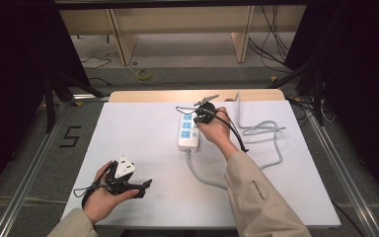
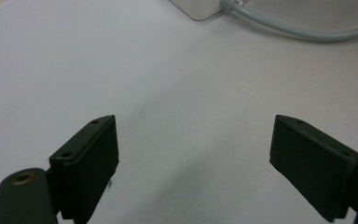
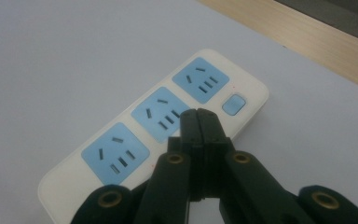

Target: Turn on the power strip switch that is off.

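Tabletop (image 1: 128, 128): white sheet over a wooden top, wood edge bare along the far side.
Strip (image 1: 188, 131): white power strip, three blue sockets and a blue switch (image 3: 234, 103) at the far end; flat on the tabletop, right of centre, long axis running away from the person.
Cord (image 1: 271, 143): grey, leaves the strip's near end, curves right and loops back toward the far edge.
Handling, strip: judged rigid plastic, light, smooth-sided, likely to slide if pushed sideways; cord stiff enough to tug it around.
Hold: across the long sides at mid-length; for the switch, a straight downward press with closed tips.
Right hand (image 1: 217, 129): reached forward over the strip, wrist raised, sleeve slanting back toward the near edge.
Right tool (image 3: 199, 120): jaws pressed together, empty, tips over the middle socket's edge, near the switch; contact not certain.
Left hand (image 1: 103, 192): at the near left, palm turned up, well apart from the strip.
Left tool (image 2: 193, 154): jaws wide apart, empty, above bare sheet.
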Demonstrator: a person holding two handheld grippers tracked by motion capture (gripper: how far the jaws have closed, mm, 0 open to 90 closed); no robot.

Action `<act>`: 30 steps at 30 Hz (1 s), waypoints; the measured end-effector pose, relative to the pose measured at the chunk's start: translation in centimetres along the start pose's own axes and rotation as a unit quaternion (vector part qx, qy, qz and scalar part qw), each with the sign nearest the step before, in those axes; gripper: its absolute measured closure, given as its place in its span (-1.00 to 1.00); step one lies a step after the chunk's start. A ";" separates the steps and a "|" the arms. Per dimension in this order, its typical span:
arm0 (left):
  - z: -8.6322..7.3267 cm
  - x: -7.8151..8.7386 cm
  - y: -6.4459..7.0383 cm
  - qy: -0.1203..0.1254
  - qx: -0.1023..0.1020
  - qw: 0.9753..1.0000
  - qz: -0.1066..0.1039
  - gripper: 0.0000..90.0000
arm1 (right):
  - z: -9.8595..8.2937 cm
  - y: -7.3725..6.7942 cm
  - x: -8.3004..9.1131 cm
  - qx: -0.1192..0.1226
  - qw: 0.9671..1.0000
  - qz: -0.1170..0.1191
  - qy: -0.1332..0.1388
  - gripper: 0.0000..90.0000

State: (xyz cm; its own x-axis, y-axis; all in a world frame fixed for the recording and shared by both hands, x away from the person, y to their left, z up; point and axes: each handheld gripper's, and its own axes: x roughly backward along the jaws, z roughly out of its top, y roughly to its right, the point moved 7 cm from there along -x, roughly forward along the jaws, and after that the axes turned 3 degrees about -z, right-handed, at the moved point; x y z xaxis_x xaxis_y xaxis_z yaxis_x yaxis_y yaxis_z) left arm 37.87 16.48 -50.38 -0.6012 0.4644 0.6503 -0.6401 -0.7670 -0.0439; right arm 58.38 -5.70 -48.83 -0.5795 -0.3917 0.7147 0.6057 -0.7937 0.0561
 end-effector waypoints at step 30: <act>0.0 0.0 0.0 0.000 -0.001 1.000 -0.002 -0.66 | -0.1 0.0 -1.5 0.003 1.000 0.001 -0.029 1.00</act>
State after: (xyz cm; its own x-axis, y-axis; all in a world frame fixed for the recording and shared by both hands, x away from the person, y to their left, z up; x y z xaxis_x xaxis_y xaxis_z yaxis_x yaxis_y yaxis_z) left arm 37.87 16.44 -50.40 -0.5984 0.4673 0.6508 -0.6431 -0.7646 -0.0423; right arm 59.24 -5.17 -49.97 -0.5463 -0.3650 0.7539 0.6098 -0.7904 0.0592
